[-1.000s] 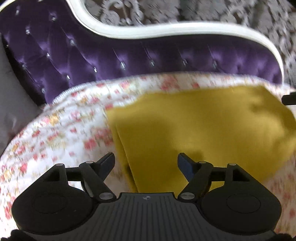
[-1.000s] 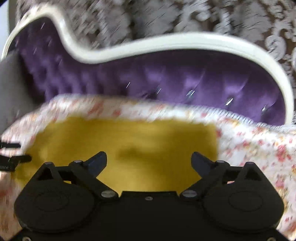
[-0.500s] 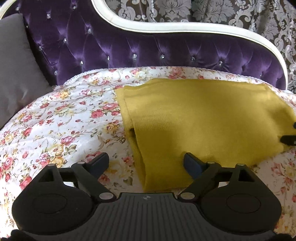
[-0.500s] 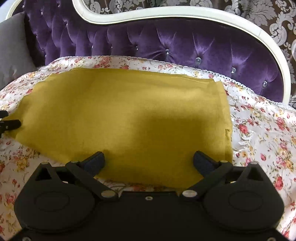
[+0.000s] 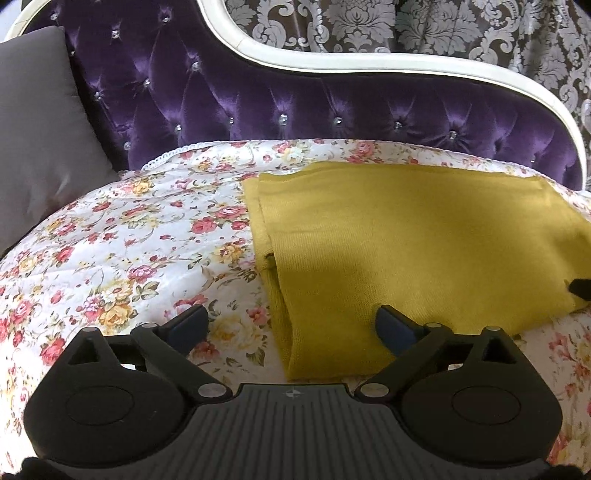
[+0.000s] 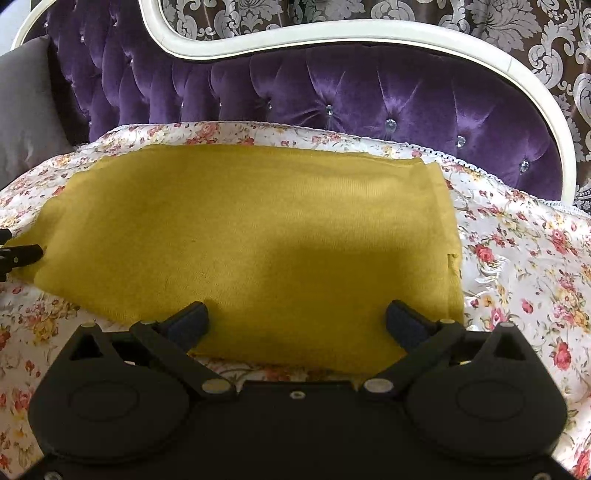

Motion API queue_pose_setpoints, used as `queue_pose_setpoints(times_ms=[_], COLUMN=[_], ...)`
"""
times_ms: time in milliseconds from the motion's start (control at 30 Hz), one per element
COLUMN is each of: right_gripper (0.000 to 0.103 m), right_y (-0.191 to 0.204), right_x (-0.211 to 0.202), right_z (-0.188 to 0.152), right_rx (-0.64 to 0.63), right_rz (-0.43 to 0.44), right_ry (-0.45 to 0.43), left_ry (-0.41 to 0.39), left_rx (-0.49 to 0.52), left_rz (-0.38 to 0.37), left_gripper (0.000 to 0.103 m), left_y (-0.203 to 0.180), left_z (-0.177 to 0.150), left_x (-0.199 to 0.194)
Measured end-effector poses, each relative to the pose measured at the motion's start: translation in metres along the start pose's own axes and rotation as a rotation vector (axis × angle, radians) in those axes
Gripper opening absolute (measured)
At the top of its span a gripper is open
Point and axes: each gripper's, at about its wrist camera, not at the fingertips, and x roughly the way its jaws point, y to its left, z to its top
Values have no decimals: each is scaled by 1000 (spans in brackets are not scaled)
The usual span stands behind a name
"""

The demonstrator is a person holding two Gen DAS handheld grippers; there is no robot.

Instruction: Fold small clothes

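Note:
A mustard-yellow knit garment (image 5: 406, 240) lies folded flat on the floral bedspread (image 5: 129, 251); it also shows in the right wrist view (image 6: 240, 229). My left gripper (image 5: 291, 325) is open and empty above the garment's near left corner, where the folded layers show. My right gripper (image 6: 297, 319) is open and empty above the garment's near edge, toward its right end. A tip of the right gripper shows at the right edge of the left wrist view (image 5: 580, 286). The left gripper's tip shows at the left edge of the right wrist view (image 6: 18, 254).
A purple tufted headboard (image 5: 295, 107) with a white frame stands right behind the bedspread (image 6: 524, 258). A grey cushion (image 5: 33, 140) leans at the left. Patterned curtains (image 5: 443, 29) hang behind.
Both grippers have pulled back and up from the garment. It now lies flat with more of the bedspread and headboard in view. The jaws have opened a little wider.

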Motion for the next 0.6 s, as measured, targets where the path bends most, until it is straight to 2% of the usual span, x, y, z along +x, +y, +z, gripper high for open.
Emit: queue_pose_setpoints(times_ms=[233, 367, 500, 600], right_gripper=[103, 103, 103, 103], right_y=[-1, -1, -1, -1], right_x=[0, -1, -1, -1], right_z=[-1, 0, 0, 0], right_rx=[4, 6, 8, 10], right_rz=[2, 2, 2, 3], right_ry=[0, 0, 1, 1], left_ry=[45, 61, 24, 34], left_rx=[-15, -42, -52, -49], left_rz=[2, -5, -10, -31], left_gripper=[97, 82, 82, 82], left_y=[-2, -4, -13, -24], left_z=[6, 7, 9, 10], left_x=[-3, -18, -43, -51])
